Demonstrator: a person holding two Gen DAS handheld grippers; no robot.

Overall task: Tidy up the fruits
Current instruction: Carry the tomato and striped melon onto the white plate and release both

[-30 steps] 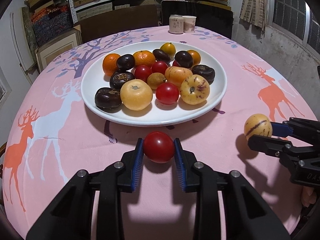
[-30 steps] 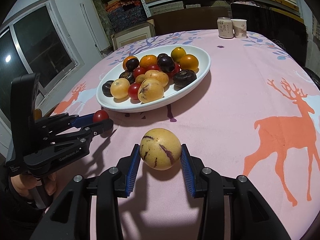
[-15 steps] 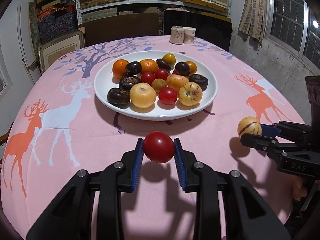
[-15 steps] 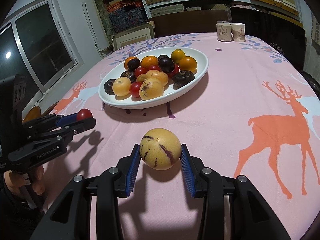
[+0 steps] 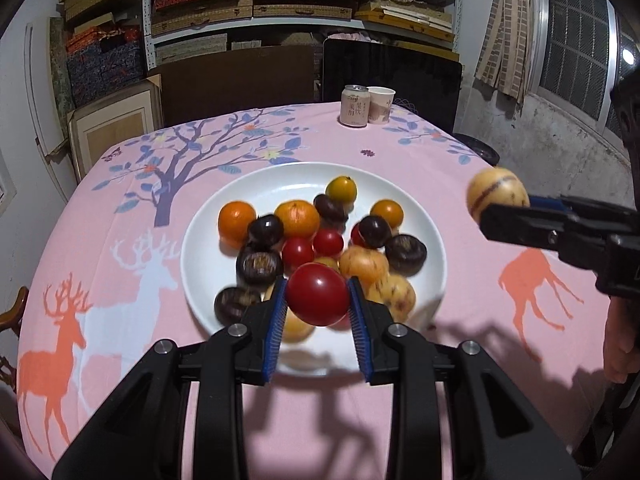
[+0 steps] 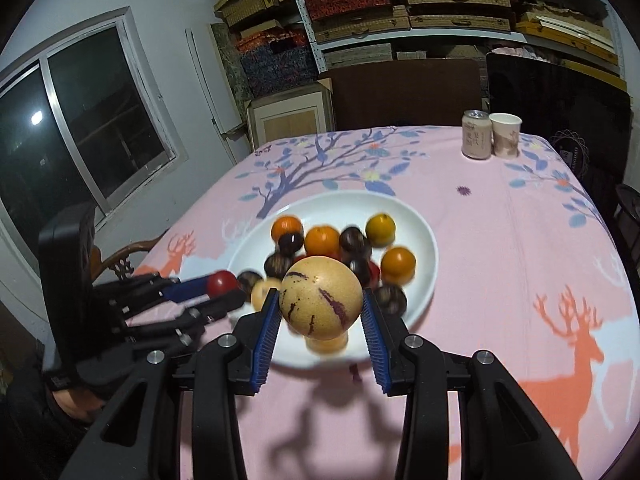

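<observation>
My left gripper (image 5: 318,302) is shut on a red tomato (image 5: 318,294) and holds it in the air over the near rim of the white plate (image 5: 224,208). My right gripper (image 6: 321,310) is shut on a yellow melon with purple stripes (image 6: 321,303), also lifted above the plate's (image 6: 416,232) near edge. The plate holds several oranges, red tomatoes, dark purple fruits and yellow striped melons. In the left wrist view the right gripper (image 5: 500,210) with its melon (image 5: 496,196) hangs at the right; in the right wrist view the left gripper (image 6: 224,290) with its tomato (image 6: 221,282) is at the left.
A drink can (image 5: 354,105) and a paper cup (image 5: 380,104) stand at the far edge of the pink deer-print tablecloth (image 5: 120,280). Dark chairs and shelves of boxes stand behind the table. A window is at the left in the right wrist view.
Both grippers have risen off the table with their fruits and moved forward toward the plate. Both now hang higher, over its near edge.
</observation>
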